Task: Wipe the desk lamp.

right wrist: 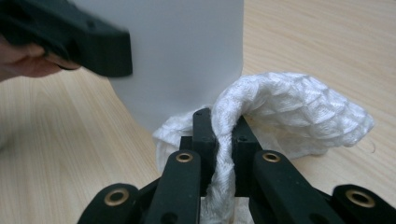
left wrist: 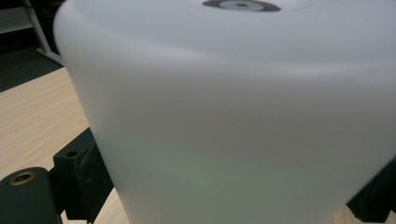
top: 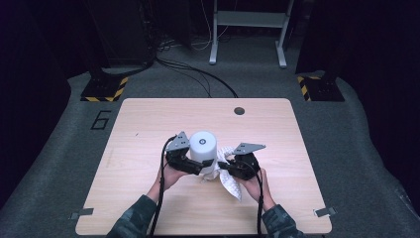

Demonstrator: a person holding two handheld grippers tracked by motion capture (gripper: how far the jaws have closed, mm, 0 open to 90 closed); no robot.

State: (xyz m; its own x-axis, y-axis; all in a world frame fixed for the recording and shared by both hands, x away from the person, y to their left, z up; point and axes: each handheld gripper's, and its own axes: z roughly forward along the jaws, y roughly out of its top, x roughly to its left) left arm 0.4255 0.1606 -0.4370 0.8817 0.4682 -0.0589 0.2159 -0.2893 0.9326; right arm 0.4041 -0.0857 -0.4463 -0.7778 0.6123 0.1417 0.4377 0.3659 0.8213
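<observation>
While both grippers work at the middle of the wooden table (top: 148, 198), the scene reads from left to right like this:

Left hand (top: 171, 176): comes in from the bottom edge, forearm angled inward, palm wrapped round the tool's body.

Left gripper (top: 194, 166): jaws spread wide round the white cylinder (top: 204, 151), one jaw at each flank in the left gripper view; they look pressed to its wall, so I judge it clamped.

White cylinder: stands upright at table centre, with a small dark disc (left wrist: 241, 5) on its top. Smooth, matte and rigid-looking; probably light plastic, likely slippery, so a grip across the mid-wall seems safest.

White cloth (right wrist: 299, 112): knitted, soft and limp; it lies bunched against the cylinder's base on the right and trails toward the person. It will sag and fold, so a pinched ridge is the best hold.

Right gripper (right wrist: 225, 140): jaws nearly together, nipping a raised fold of the cloth just beside the cylinder's foot.

Right hand (top: 255, 184): low over the table, wrist turned inward, the tool pointing left at the cylinder.
</observation>
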